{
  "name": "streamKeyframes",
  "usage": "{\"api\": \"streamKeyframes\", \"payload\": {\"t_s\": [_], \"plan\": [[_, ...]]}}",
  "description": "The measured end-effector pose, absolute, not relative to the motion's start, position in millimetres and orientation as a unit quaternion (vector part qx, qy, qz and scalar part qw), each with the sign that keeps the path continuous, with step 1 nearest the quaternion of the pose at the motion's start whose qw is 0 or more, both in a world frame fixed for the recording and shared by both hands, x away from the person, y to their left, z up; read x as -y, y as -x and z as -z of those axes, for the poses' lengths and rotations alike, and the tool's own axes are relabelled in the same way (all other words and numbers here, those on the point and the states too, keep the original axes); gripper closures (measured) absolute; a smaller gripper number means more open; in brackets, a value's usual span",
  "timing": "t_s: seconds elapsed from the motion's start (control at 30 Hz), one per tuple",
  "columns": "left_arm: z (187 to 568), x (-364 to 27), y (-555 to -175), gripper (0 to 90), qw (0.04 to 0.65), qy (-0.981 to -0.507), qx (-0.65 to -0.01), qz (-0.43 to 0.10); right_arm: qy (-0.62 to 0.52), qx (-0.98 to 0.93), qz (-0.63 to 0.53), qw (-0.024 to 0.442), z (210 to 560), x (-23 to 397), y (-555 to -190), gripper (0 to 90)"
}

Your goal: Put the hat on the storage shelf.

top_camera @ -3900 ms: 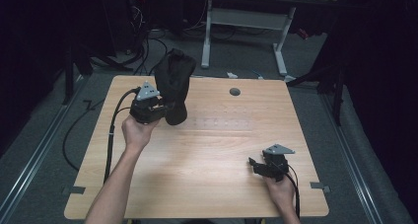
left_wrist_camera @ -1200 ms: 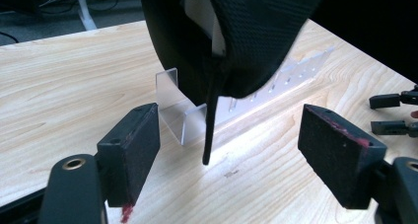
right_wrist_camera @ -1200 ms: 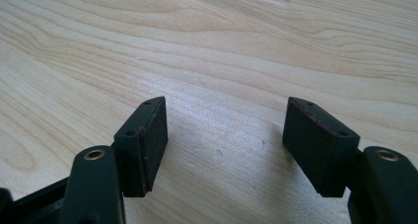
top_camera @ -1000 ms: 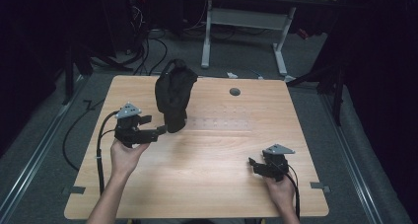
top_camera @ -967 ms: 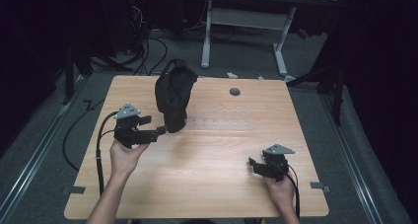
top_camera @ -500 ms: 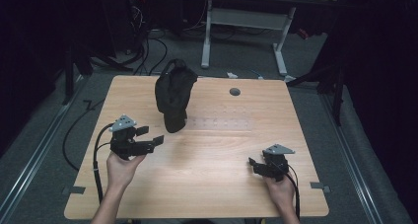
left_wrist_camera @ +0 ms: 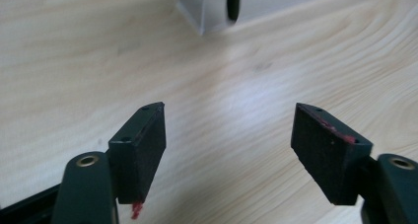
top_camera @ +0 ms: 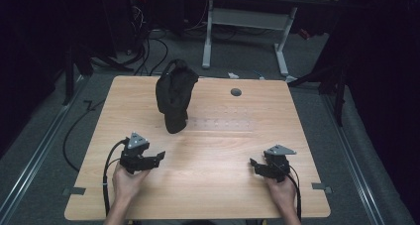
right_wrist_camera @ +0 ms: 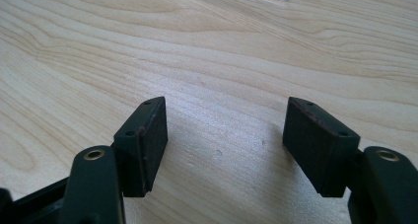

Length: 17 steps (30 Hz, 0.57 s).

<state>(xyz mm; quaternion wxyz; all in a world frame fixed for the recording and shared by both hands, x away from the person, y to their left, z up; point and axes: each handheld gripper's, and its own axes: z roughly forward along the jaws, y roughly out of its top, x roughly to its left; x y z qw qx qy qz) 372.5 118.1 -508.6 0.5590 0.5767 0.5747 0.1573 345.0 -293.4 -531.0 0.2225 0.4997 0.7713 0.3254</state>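
My jaws, left gripper and right gripper, gape empty; the black cloth bag, upper-centre, looks soft and light, so I'd pinch its top fold.

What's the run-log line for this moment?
left gripper: jaws open, just closing slightly, empty | right gripper: open, empty | black bag: standing on table, untouched

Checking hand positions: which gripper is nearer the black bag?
Left. The left gripper sits just in front of the black bag; the right gripper is across the table, near the front right.
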Motion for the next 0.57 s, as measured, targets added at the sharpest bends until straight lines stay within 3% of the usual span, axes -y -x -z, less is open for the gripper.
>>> {"api": "streamKeyframes", "payload": {"t_s": [0.23,0.33,0.57], "plan": [[544,-117,-372,31.2,0.514,-0.59,-0.584,-0.216,-0.5,-0.771,-0.325,0.223,531,293,-345,33.9],[547,-121,-370,29.5,0.537,-0.565,-0.592,-0.204,-0.499,-0.772,-0.325,0.223,531,293,-345,33.9],[547,-121,-369,27.9,0.536,-0.565,-0.593,-0.208,-0.499,-0.772,-0.325,0.223,531,293,-345,33.9]]}}
